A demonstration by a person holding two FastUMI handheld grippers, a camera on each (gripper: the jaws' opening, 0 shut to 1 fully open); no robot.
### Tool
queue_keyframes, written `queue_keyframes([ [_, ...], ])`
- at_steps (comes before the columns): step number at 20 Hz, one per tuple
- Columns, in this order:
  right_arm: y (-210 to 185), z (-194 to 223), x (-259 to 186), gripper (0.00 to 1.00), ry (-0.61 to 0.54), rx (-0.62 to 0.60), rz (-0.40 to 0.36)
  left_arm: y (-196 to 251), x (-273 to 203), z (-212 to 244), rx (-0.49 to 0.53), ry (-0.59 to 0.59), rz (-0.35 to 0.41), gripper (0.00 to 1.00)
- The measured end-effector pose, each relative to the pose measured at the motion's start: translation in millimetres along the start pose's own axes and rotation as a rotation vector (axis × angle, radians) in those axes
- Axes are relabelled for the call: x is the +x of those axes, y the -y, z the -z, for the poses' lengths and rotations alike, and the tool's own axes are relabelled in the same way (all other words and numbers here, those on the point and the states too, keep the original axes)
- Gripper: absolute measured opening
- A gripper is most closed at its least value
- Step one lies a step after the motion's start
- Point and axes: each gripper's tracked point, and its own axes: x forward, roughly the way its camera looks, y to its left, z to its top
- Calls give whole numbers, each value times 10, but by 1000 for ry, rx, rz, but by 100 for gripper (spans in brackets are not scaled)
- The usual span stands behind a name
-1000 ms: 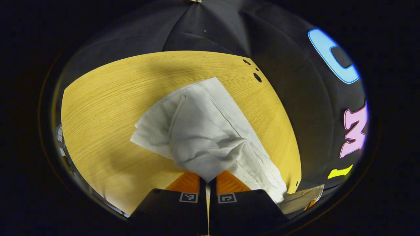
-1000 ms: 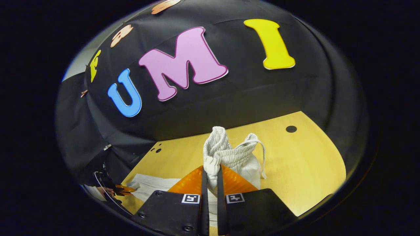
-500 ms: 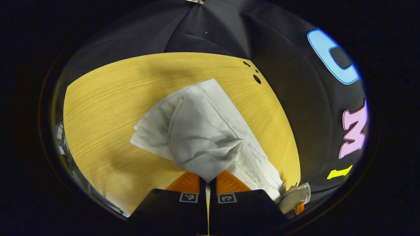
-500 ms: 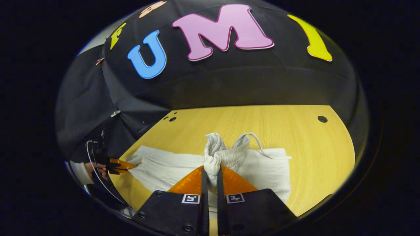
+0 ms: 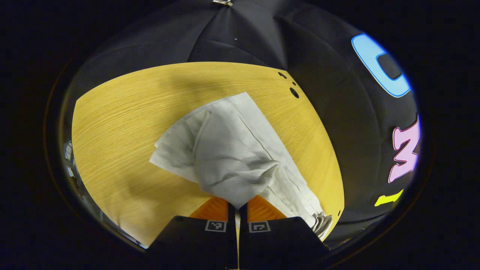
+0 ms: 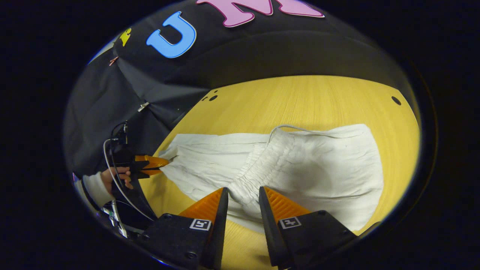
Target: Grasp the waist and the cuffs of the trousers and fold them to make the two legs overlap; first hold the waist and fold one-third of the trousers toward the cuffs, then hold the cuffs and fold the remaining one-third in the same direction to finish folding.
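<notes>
the trousers (image 6: 300,165) lie on the bench (image 6: 300,97), waist (image 6: 262,165) folded over onto the legs, its drawstring loose beside it. the right tool (image 6: 242,195) has its 2 fingers apart, either side of the waistband. the left tool (image 5: 237,204) is clamped on the cuffs (image 5: 225,187), lifting them off the bench, a hand (image 6: 114,178) holding it.

Wooden tabletop (image 5: 123,123), light yellow grain, several small dark holes (image 5: 294,92) near far corner. Another hole (image 6: 395,100) by opposite edge in right gripper view. Black cloth wall (image 6: 292,52) behind table; metal clip (image 6: 142,107) pinning cloth fold.
</notes>
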Motion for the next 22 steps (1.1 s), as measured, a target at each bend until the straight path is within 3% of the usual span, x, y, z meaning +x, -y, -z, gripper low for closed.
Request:
queue_keyframes([
  [1, -58, -43, -77, 55, 20, 34, -30, 18, -23, -27, -5, 17, 18, 12],
  [3, -58, -133, -245, 64, 56, 88, -46, 59, -41, -89, -20, 37, 42, 7],
  [6, 83, -242, -566, 64, 114, 152, -31, 247, -152, -233, -65, 86, 129, 8],
  [7, 144, -260, -653, 53, 131, 164, -17, 358, -189, -263, -74, 107, 158, 8],
  [8, 252, -249, -759, 63, 145, 171, 3, 456, -253, -296, -74, 126, 185, 7],
  [10, 443, -272, -962, 64, 177, 192, 37, 646, -309, -332, -35, 157, 210, 7],
  [17, 876, -350, -1536, 63, 292, 261, 129, 1672, -597, -144, 301, 236, 286, 7],
  [22, 1098, -386, -1802, 63, 361, 343, 158, 2395, -717, 428, 582, 240, 345, 7],
])
